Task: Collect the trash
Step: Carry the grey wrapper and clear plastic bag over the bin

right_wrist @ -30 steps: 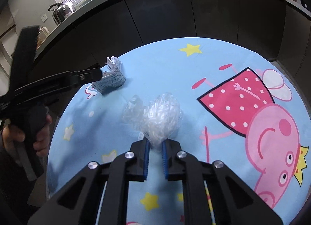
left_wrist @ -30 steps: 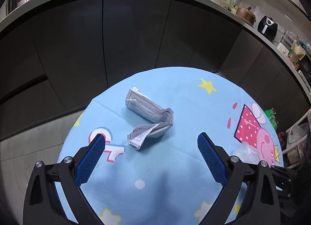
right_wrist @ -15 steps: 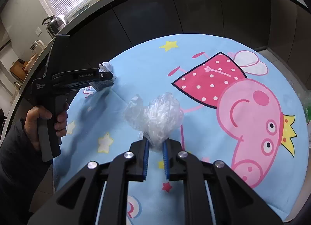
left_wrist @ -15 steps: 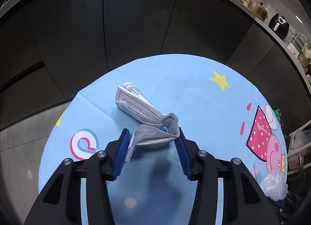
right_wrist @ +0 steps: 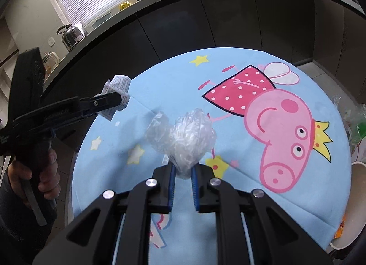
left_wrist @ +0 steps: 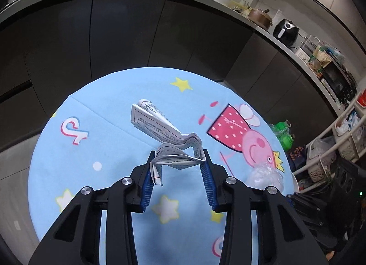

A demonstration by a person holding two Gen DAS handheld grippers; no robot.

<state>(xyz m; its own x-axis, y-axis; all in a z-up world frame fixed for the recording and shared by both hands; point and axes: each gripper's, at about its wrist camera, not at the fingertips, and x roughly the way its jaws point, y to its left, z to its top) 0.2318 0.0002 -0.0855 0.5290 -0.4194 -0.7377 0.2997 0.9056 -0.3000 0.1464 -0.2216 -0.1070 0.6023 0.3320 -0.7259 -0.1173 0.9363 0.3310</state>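
Left hand-held gripper point(left_wrist: 177, 168): fingers pinching the near end of the folded printed paper point(left_wrist: 160, 125); the far end juts forward, centre of the left wrist frame. In the right wrist view the paper appears lifted clear of the round tabletop point(right_wrist: 251, 196), which carries a blue Peppa Pig cloth.

Right hand-held gripper point(right_wrist: 183, 174): fingers pressed on the neck of a crumpled clear plastic bag point(right_wrist: 183, 136), centre frame, bulk hanging free ahead of the tips.

Risks, as judged:
- Paper is caught by a loose fold only; a quick swing could let the sheet slide out or unfold.
- Plastic is slick and thin; the pinched neck could creep out between the pads.
- Both grippers work over one small tabletop; crossing paths could knock one load free.

Surroundings: white bowl point(right_wrist: 350, 205) at lower right edge of the right wrist frame, possibly the drop point. Dark cabinet fronts point(left_wrist: 125, 36) behind. Wire rack point(left_wrist: 338, 136) at right of left wrist frame.
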